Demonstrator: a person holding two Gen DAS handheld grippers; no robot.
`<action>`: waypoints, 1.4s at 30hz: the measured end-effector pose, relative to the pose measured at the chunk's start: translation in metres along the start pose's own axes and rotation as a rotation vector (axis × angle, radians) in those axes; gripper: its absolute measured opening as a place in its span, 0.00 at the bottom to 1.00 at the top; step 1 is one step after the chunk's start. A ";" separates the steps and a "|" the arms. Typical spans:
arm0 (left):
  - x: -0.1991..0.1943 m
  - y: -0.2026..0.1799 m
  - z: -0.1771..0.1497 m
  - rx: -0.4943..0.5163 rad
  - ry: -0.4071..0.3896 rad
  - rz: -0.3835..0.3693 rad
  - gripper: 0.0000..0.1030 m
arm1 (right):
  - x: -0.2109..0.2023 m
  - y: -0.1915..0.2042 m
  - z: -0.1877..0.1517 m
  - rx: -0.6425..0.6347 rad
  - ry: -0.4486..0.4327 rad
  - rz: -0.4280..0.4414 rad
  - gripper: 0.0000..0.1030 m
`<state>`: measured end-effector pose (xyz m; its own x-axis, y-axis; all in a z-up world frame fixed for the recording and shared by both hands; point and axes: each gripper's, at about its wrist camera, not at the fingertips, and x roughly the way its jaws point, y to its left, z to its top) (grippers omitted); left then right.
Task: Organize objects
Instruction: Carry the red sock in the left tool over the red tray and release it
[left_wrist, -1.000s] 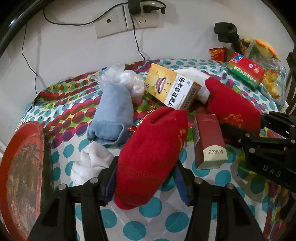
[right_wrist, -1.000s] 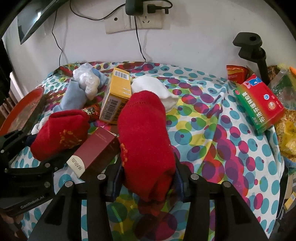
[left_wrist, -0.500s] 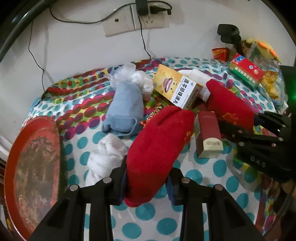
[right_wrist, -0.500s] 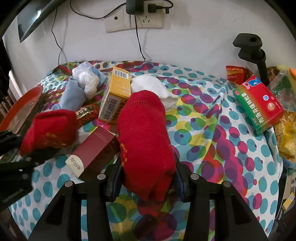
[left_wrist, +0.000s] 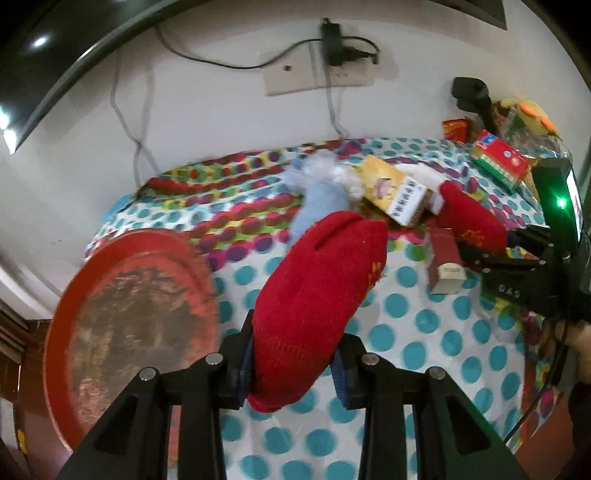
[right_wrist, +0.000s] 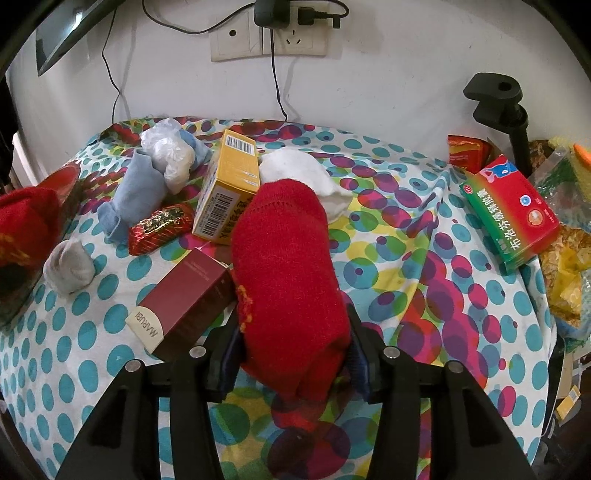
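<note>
My left gripper (left_wrist: 293, 369) is shut on a red sock (left_wrist: 321, 291) and holds it above the dotted tablecloth, just right of a round red tray (left_wrist: 125, 325). My right gripper (right_wrist: 293, 363) is shut on a second red sock (right_wrist: 288, 266), which rests on the cloth beside a maroon MARUBI box (right_wrist: 181, 299). That sock (left_wrist: 469, 221) and the right gripper (left_wrist: 517, 269) show at the right of the left wrist view. The left sock (right_wrist: 26, 221) shows at the left edge of the right wrist view.
On the cloth lie a yellow box (right_wrist: 229, 188), a blue sock (right_wrist: 133, 195), a grey-white sock (right_wrist: 70, 267), a white sock (right_wrist: 303, 173), a red candy pack (right_wrist: 160, 227) and a plastic bag (right_wrist: 168, 153). A red-green box (right_wrist: 511, 206) and snack bags sit right.
My left gripper has lifted its red sock and carried it left toward the red tray, uncovering the grey-white sock and candy pack. My right gripper and its sock have stayed put.
</note>
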<state>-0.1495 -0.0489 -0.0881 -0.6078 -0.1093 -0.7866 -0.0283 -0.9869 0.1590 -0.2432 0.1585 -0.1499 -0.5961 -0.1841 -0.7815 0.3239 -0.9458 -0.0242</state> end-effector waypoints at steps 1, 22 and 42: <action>-0.002 0.009 -0.002 -0.009 0.000 0.014 0.33 | 0.000 0.001 0.000 -0.003 0.000 -0.004 0.46; 0.001 0.194 -0.069 -0.198 0.113 0.264 0.33 | -0.002 0.006 0.000 -0.041 -0.008 -0.053 0.46; 0.033 0.271 -0.097 -0.321 0.210 0.322 0.41 | -0.003 0.007 0.002 -0.044 -0.008 -0.057 0.49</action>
<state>-0.0999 -0.3311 -0.1290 -0.3719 -0.4037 -0.8359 0.4003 -0.8822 0.2480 -0.2406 0.1520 -0.1467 -0.6199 -0.1328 -0.7733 0.3211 -0.9422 -0.0956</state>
